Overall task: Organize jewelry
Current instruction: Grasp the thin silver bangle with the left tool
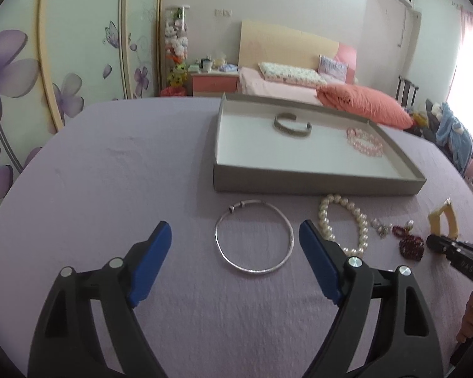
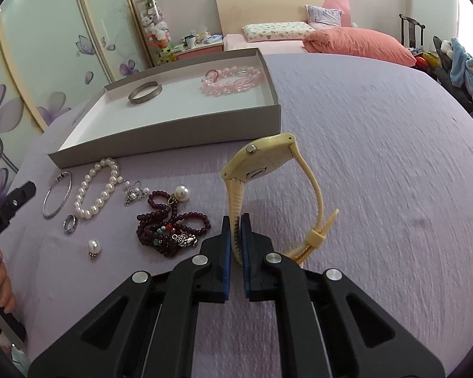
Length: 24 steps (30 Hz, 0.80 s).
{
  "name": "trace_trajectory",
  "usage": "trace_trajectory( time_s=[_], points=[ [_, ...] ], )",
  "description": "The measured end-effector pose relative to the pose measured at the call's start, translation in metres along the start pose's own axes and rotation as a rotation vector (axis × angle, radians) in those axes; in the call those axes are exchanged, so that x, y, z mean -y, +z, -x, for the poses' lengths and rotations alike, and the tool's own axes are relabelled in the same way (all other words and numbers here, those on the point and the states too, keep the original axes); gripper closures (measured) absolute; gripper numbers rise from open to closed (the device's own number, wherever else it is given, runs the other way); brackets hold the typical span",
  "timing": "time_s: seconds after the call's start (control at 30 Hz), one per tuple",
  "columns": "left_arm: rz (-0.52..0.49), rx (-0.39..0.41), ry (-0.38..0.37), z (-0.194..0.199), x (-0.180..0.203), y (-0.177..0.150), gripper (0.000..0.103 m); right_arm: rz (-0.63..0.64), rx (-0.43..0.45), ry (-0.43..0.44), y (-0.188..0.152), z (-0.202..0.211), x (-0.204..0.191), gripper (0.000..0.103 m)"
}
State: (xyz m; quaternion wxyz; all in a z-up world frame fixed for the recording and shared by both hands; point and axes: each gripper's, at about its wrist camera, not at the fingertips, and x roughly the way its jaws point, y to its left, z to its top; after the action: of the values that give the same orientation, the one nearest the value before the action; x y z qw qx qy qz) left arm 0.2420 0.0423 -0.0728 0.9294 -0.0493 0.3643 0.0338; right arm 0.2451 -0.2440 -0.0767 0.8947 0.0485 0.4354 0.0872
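Note:
My right gripper [image 2: 235, 220] is shut on the strap of a cream wristwatch [image 2: 265, 157] and holds it above the purple cloth; the watch also shows in the left wrist view [image 1: 443, 222]. My left gripper [image 1: 235, 233] is open and empty, its fingers either side of a thin silver bangle [image 1: 254, 239] lying flat. A grey tray [image 1: 315, 182] holds a silver cuff [image 1: 292, 124] and a pink bead bracelet [image 1: 364, 141]. On the cloth lie a pearl bracelet [image 2: 94, 189], dark red beads [image 2: 170, 223], a silver ring [image 2: 70, 223], a charm [image 2: 134, 193] and loose pearl pendants [image 2: 94, 246].
The purple-covered table [image 2: 378, 157] has bare cloth right of the tray [image 2: 173, 126]. Behind it are a bed with an orange quilt [image 1: 362, 104], a nightstand [image 1: 214, 83] and a flowered wardrobe [image 1: 22, 78].

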Motion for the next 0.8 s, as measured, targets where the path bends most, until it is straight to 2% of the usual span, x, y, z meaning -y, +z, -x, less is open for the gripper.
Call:
trace_trajectory(
  time_s=[0.2, 0.43, 0.8],
  points=[
    [-0.056, -0.091, 0.016, -0.021, 0.013, 0.002, 0.020, -0.040, 0.013, 0.007, 0.003, 0.001, 0.004, 0.097],
    [-0.040, -0.166, 0.014, -0.039, 0.010, 0.004, 0.020, -0.057, 0.018, 0.020, 0.005, 0.000, 0.006, 0.097],
    [-0.048, -0.178, 0.024, -0.045, 0.014, 0.007, 0.018, -0.059, 0.019, 0.032, 0.006, -0.001, 0.007, 0.097]
  ],
)
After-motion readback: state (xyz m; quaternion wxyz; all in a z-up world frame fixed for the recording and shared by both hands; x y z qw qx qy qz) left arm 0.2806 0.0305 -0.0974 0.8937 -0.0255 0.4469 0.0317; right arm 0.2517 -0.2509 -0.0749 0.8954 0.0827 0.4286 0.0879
